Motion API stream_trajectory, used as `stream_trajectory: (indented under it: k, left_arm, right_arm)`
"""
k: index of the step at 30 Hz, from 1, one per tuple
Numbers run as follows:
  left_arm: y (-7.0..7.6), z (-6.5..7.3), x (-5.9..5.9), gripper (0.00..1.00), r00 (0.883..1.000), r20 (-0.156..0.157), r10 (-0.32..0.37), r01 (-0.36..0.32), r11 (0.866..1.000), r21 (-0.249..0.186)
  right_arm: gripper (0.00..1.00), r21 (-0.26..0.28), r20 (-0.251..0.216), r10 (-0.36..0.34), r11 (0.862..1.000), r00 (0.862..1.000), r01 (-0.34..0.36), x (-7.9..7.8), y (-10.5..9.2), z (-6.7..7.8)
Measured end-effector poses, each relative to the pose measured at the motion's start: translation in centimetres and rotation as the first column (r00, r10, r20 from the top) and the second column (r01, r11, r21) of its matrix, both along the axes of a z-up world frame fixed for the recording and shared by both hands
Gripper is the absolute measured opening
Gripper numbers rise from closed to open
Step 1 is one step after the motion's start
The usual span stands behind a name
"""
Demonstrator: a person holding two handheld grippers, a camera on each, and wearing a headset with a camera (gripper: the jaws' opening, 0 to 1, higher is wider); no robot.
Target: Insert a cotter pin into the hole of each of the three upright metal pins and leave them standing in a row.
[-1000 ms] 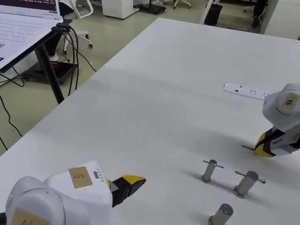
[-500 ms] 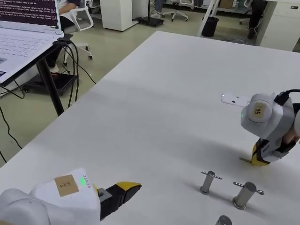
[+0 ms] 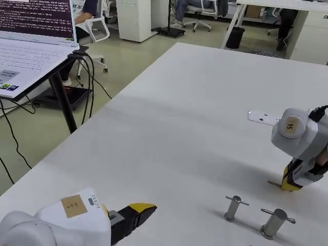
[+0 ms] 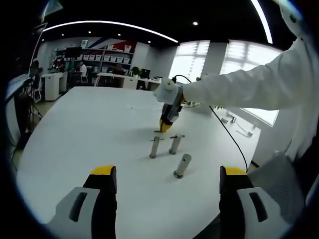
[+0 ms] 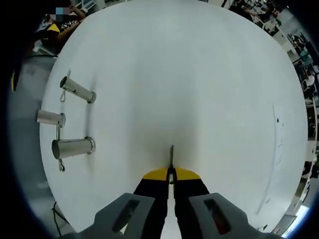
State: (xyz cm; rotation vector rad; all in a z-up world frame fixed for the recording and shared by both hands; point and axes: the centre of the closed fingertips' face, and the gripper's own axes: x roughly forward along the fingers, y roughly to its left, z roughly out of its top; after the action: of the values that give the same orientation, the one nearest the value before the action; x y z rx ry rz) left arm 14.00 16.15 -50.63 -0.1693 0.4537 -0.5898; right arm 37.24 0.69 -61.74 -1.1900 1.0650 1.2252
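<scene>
Three upright metal pins stand on the white table (image 3: pixel 169 128). Two of them (image 3: pixel 233 207) (image 3: pixel 272 223) carry a cotter pin through the top. In the left gripper view the third pin (image 4: pixel 182 165) stands nearest, with nothing through it. My right gripper (image 5: pixel 171 175) is shut on a cotter pin (image 5: pixel 171 158), which sticks out ahead of the jaws. That gripper (image 3: pixel 291 183) points down at the table just beyond the pins, the cotter pin (image 3: pixel 273 182) low at the surface. My left gripper (image 3: pixel 139 210) is open and holds nothing, left of the pins.
A white power strip (image 3: pixel 262 118) lies on the table beyond the right gripper. A laptop (image 3: pixel 31 46) sits on a stand off the table's left edge, with cables (image 3: pixel 84 77) hanging below it. Office chairs and desks stand farther back.
The head camera has shifted, so the third pin has left its view. The right gripper has tipped more upright over the cotter pin. The left gripper has stayed put.
</scene>
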Motion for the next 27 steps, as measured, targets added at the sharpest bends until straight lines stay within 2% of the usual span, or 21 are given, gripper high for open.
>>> stream_trajectory:
  k: [4,10,14,18,21,22,27]
  left_arm:
    - [0.5,0.8,0.3,0.83,0.999,0.019,0.031,-0.030,0.999,-0.041]
    - [1.0,1.1,0.4,0.82,0.998,0.026,0.051,-0.050,0.998,-0.043]
    - [1.1,1.3,0.4,0.82,0.998,0.034,0.056,-0.055,0.998,-0.039]
    - [1.1,1.6,0.5,0.79,0.998,0.040,0.056,-0.054,0.998,-0.043]
    - [1.3,1.9,0.8,0.77,0.996,0.040,0.075,-0.072,0.995,-0.066]
    - [1.4,1.9,1.0,0.77,0.996,0.035,0.086,-0.084,0.994,-0.074]
    - [1.6,2.2,1.4,0.70,0.995,0.040,0.091,-0.087,0.993,-0.079]
  right_arm:
    - [0.00,-0.016,0.023,0.033,0.999,0.999,-0.033,-0.2,0.1,0.0]
    - [0.00,-0.030,0.015,0.062,0.998,0.998,-0.061,-0.8,-0.3,0.0]
    - [0.00,-0.019,0.038,0.048,0.999,0.998,-0.047,-0.8,-0.6,1.0]
    - [0.00,0.050,0.094,0.029,0.998,0.995,-0.033,-0.7,-0.1,3.0]
    - [0.00,0.185,0.113,-0.035,0.983,0.993,0.014,-1.0,1.2,4.9]
    - [0.00,0.210,0.121,-0.043,0.977,0.992,0.017,-1.1,1.3,5.4]
    - [0.00,0.246,0.174,-0.034,0.969,0.984,-0.010,-2.3,1.1,7.3]
